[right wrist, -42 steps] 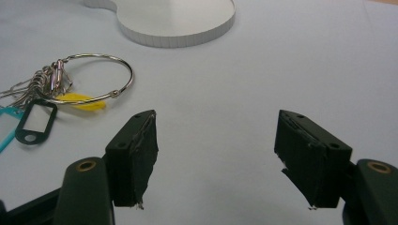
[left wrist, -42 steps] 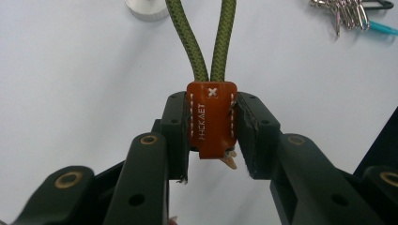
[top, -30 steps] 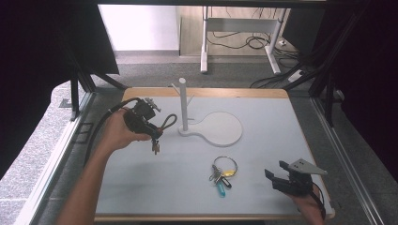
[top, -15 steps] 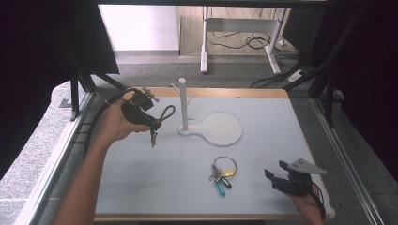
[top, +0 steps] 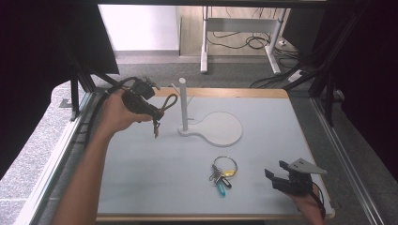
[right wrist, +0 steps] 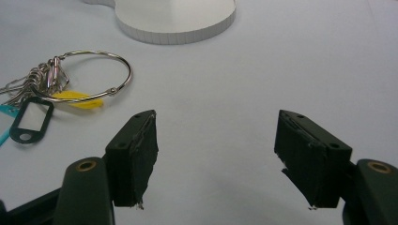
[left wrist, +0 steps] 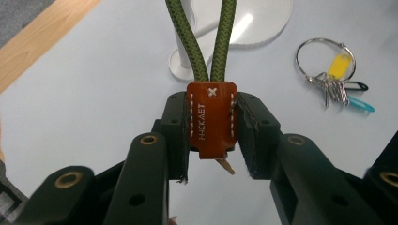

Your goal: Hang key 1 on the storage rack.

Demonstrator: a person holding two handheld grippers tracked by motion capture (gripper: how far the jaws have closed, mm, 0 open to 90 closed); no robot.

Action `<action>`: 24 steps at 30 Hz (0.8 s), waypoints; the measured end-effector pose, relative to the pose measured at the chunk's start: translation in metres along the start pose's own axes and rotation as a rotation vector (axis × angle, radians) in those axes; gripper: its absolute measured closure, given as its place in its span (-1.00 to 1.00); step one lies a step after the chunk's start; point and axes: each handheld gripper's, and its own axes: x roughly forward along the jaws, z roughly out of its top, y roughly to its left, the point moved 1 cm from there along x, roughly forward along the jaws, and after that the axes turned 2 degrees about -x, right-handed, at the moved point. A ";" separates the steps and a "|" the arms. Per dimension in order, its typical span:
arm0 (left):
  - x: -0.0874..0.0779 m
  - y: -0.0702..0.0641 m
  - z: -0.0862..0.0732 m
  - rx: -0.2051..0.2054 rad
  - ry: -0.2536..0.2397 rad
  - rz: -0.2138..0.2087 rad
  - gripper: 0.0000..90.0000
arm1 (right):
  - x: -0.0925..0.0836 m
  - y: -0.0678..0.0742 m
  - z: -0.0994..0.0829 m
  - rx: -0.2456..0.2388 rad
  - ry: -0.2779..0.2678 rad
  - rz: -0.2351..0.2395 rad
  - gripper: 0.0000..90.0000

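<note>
My left gripper (top: 149,108) (left wrist: 211,126) is shut on the brown leather tag (left wrist: 211,119) of a keychain, held above the table's far left. Its green rope loop (top: 170,101) (left wrist: 206,42) points toward the white stand's post (top: 183,104) and stops just short of it. A key (top: 156,129) dangles under the gripper. A key ring (top: 223,170) (left wrist: 328,65) (right wrist: 70,79) with yellow, black and teal tags lies on the mat in front of the stand. Near the front right corner my right gripper (top: 280,180) (right wrist: 218,154) stands open with nothing between its jaws, to the right of the key ring.
The stand's round white base (top: 220,129) (right wrist: 178,16) lies flat at the mat's centre back. The pale mat (top: 155,173) covers a wooden-edged table (top: 234,93). Black frame rails run along both sides.
My left gripper has lifted and moved farther back with the keychain, bringing the rope loop closer to the post. The right gripper has stayed put.
</note>
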 end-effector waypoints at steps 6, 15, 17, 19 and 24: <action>-0.004 0.004 0.006 -0.026 -0.006 0.009 0.47 | 0.001 0.000 -0.001 0.004 0.008 -0.003 -0.32; -0.001 0.019 0.012 -0.076 -0.009 0.014 0.48 | 0.002 -0.001 -0.001 0.002 0.009 -0.013 -0.32; 0.000 0.021 0.013 -0.085 -0.008 0.011 0.47 | 0.001 -0.002 -0.001 0.004 0.008 -0.015 -0.32; 0.002 0.023 0.014 -0.090 -0.004 0.006 0.48 | 0.001 -0.003 -0.001 0.011 0.009 -0.016 -0.32; 0.002 0.029 0.014 -0.121 -0.002 0.011 0.47 | 0.001 -0.006 -0.001 0.022 0.009 -0.025 -0.32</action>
